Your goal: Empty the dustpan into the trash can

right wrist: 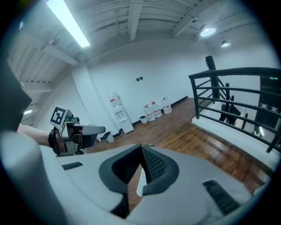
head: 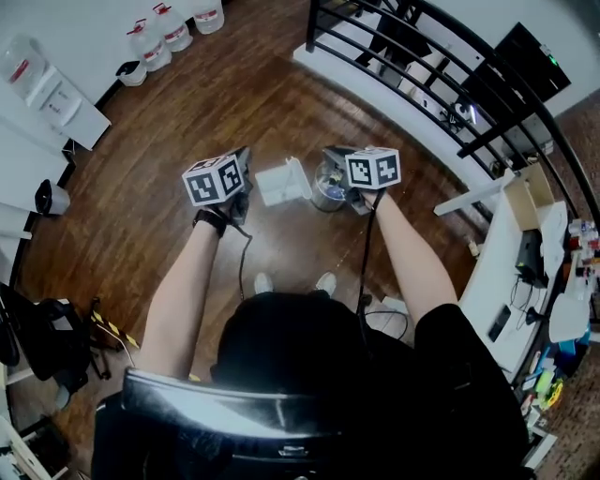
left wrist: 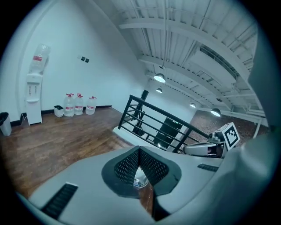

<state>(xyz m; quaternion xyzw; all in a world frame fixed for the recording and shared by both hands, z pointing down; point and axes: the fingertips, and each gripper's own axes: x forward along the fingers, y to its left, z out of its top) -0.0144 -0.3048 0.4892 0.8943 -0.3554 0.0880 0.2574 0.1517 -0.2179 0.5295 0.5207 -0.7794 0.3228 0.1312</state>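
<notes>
On the wooden floor ahead of my feet lies a white dustpan, and just right of it stands a small shiny trash can with a clear liner. My left gripper hovers above the floor left of the dustpan, jaws shut and empty. Over the can's right side my right gripper is held, shut and empty too. In the left gripper view the pads meet, and the trash can shows small below them. A white sliver, probably the dustpan, peeks beneath the shut jaws in the right gripper view.
A black railing with a white ledge runs along the far right. Water bottles and a dispenser stand by the far wall. At the right is a cluttered white desk, at the left a black chair.
</notes>
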